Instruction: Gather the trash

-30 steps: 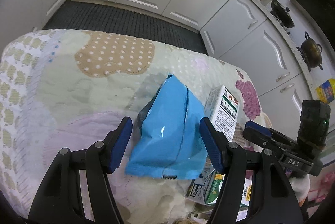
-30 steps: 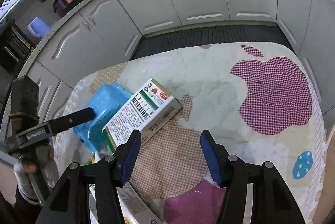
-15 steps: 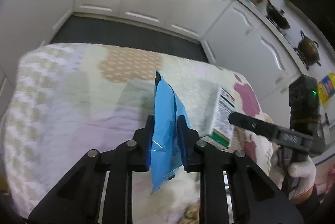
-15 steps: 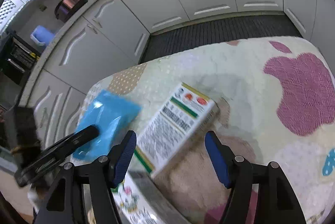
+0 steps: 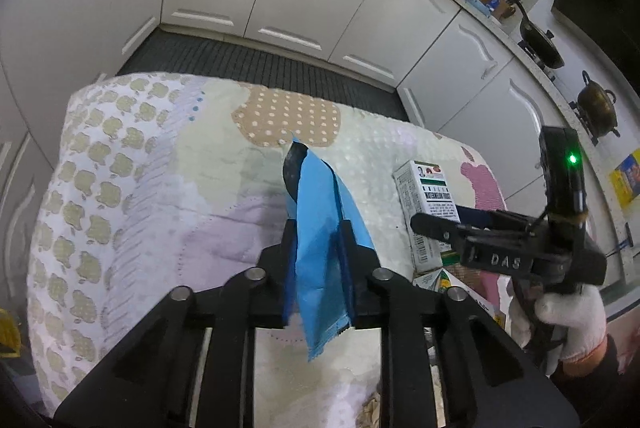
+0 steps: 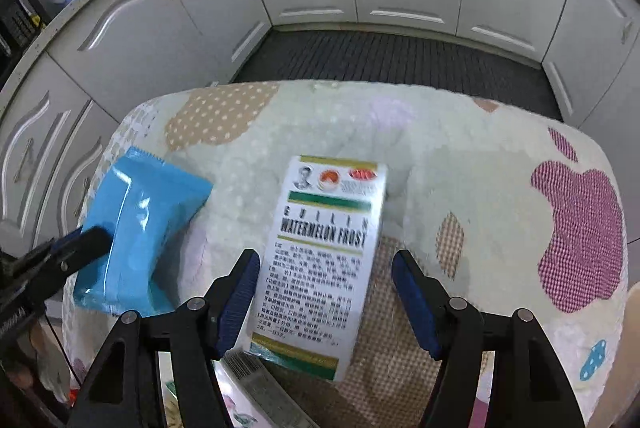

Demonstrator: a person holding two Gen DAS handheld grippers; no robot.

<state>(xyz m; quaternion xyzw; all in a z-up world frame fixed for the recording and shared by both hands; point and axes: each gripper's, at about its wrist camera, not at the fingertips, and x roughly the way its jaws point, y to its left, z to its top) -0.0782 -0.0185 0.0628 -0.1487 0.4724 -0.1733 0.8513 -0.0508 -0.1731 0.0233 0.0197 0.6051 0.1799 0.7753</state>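
Trash item one, blue wrapper (image 5: 320, 248): left wrist view shows my left gripper (image 5: 320, 260) closed on it, squeezed edge-on between the jaws, its torn far end gaping dark and its near end hanging loose. Material is thin glossy film, creased, likely slippery. Risk: the pinch sits on a folded pleat, so a quick swing could let the film slide out or unfold. It hangs over the quilted cloth (image 5: 140, 187) that covers the worktop, soft and bumpy with apple patches. To the right stands the white carton (image 5: 426, 203), a stiff printed box, with my right gripper (image 5: 434, 224) reaching beside it; more printed packaging lies near that.

Right wrist view: carton (image 6: 324, 260) lies flat on the cloth, long axis running near to far, its near half between the jaws of my right gripper (image 6: 326, 298). Jaws wide apart, holding nothing. Left pad close to the carton's edge; contact unclear; right pad apart. Risks: closing off-centre may spin the box on the soft quilt; pads may also catch the cloth or the packet (image 6: 256, 376) under the carton's near end. Wrapper (image 6: 140, 228) visible at left, held clear.
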